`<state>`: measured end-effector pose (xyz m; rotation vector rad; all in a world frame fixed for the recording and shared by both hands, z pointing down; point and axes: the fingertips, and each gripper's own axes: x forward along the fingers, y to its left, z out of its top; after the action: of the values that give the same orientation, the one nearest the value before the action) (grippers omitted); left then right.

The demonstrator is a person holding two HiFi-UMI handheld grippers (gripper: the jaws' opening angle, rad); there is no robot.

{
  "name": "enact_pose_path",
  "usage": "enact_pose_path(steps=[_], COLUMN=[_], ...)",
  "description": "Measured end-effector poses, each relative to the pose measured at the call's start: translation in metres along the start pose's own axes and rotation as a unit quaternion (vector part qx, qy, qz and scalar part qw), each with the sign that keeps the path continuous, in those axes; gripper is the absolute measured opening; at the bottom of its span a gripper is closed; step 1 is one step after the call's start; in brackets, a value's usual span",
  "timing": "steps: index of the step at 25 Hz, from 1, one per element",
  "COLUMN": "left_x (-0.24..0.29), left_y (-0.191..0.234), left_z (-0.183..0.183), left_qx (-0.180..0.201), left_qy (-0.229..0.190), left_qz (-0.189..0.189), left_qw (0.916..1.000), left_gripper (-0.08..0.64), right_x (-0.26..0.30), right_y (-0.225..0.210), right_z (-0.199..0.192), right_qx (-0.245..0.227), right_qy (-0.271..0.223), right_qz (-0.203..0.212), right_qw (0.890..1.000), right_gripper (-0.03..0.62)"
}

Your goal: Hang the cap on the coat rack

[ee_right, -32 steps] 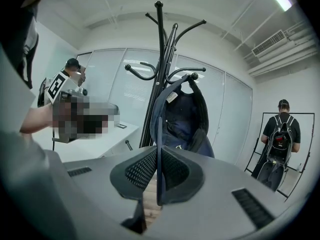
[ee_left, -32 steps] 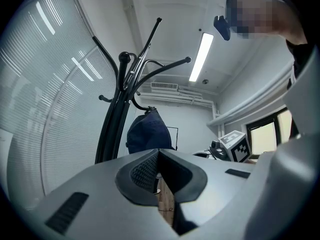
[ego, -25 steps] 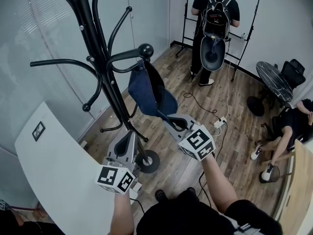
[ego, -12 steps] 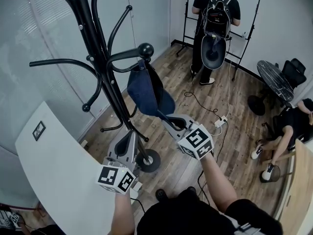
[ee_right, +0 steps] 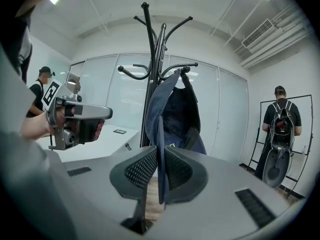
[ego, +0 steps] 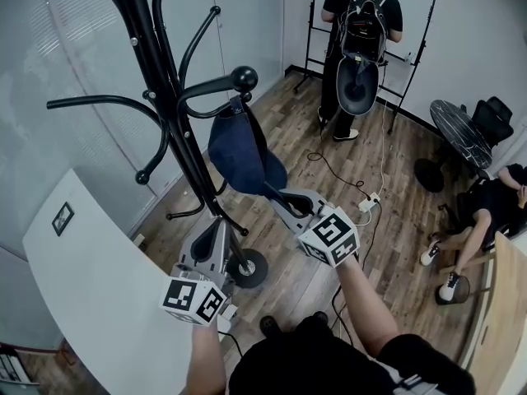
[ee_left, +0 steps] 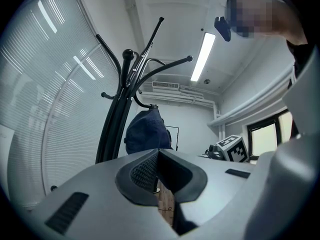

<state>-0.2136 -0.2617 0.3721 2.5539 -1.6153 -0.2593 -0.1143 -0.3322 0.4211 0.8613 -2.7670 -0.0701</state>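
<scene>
A navy cap (ego: 239, 151) hangs by its back from a ball-tipped hook (ego: 244, 78) of the black coat rack (ego: 169, 97). My right gripper (ego: 276, 194) is shut on the cap's brim below the hook. In the right gripper view the brim (ee_right: 160, 149) stands edge-on between the pads, with the crown (ee_right: 177, 106) above against the rack (ee_right: 152, 59). My left gripper (ego: 221, 227) sits low beside the rack's pole, shut on nothing. The left gripper view looks up at the cap (ee_left: 147, 134) and the rack (ee_left: 117, 119) past its own closed jaws (ee_left: 158, 156).
A white table (ego: 90, 278) curves along the left. The rack's round base (ego: 247, 270) rests on the wood floor. A person with a backpack (ego: 362, 23) stands at a whiteboard frame; another person (ego: 486, 212) sits at the right. Cables and a power strip (ego: 368, 206) lie on the floor.
The right gripper has carried the cap's brim slightly left, toward the pole; the cap hangs a little closer under the hook. The left gripper has barely moved.
</scene>
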Motion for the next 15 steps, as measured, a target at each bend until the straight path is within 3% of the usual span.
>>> enact_pose_path(steps=[8, 11, 15], left_x=[-0.007, -0.01, -0.011], left_y=[-0.003, -0.004, -0.008], left_z=[-0.007, -0.008, -0.007], left_qx=[0.001, 0.002, 0.003], left_qy=[0.007, 0.006, 0.006], left_qz=[0.001, 0.004, 0.01], left_qw=[1.0, 1.0, 0.9999], left_gripper=[0.014, 0.014, 0.014], right_x=[-0.006, -0.007, -0.011], right_y=[0.0, 0.003, 0.003], right_z=[0.002, 0.0, 0.001], right_qx=[0.024, 0.026, 0.027], right_qy=[-0.017, -0.017, -0.017], right_qz=[0.003, 0.009, 0.012], right_qw=[1.0, 0.999, 0.999], right_gripper=[0.057, 0.116, 0.121])
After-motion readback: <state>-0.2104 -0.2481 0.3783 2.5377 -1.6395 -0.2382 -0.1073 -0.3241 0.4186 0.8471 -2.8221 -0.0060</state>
